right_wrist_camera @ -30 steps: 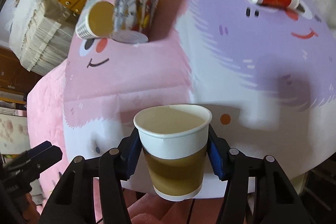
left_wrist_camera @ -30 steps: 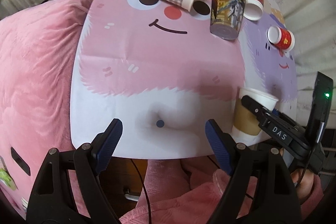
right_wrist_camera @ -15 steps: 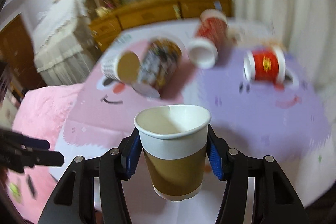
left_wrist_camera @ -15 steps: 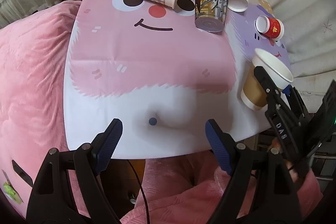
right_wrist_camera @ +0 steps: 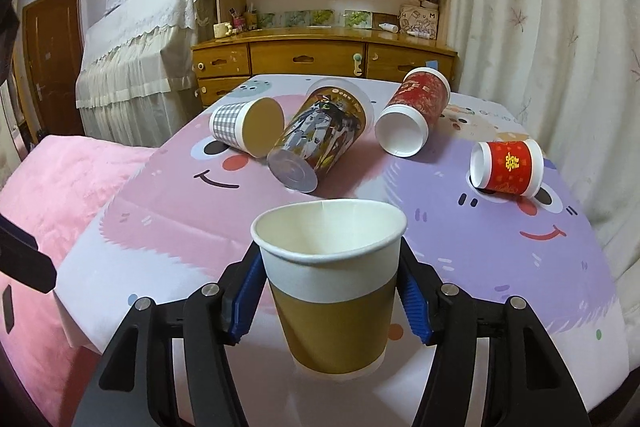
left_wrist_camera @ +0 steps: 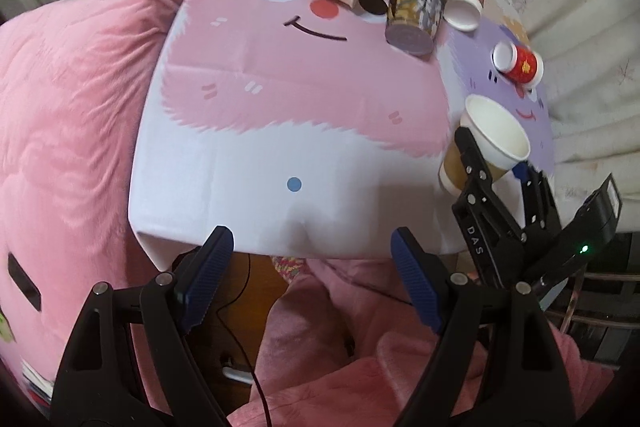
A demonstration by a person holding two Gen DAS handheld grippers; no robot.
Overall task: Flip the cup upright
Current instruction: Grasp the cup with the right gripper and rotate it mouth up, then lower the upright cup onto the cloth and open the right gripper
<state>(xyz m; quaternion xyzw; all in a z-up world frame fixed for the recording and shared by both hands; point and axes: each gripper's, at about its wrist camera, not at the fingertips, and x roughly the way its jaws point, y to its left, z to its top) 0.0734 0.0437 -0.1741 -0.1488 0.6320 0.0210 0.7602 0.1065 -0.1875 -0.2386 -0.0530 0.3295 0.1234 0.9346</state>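
- The right gripper (right_wrist_camera: 330, 291) is clamping the brown-and-white paper cup (right_wrist_camera: 332, 287) mouth-up above the near edge of the table (right_wrist_camera: 560, 267), its blue pads (right_wrist_camera: 412, 303) pressing the cup's wall on both sides just below the white band.
- The cup is sitting upright between the jaws, which are closed only as far as the cup's width, and its rim is showing a slight dent on the near side.
- From the left wrist view the same cup (left_wrist_camera: 486, 151) is hanging over the table's right-hand near corner, tilted a little; whether its base is touching the cloth cannot be told.
- The step in hand, by the look of it, is setting the cup down: lowering it straight, keeping the mouth level, landing the base flat on the cartoon-print cloth inboard of the edge, and only then easing the grip.
- Squeezing harder is risking a crushed wall; letting go early or over the edge is risking a tipped cup.
- The left gripper (left_wrist_camera: 308, 287) is hovering wide apart before the table's near edge, holding nothing and touching nothing.
- Four other cups are lying on their sides at the far end: a checked cup (right_wrist_camera: 246, 123), a printed tumbler (right_wrist_camera: 320, 135), a tall red cup (right_wrist_camera: 416, 111) and a small red cup (right_wrist_camera: 508, 167).
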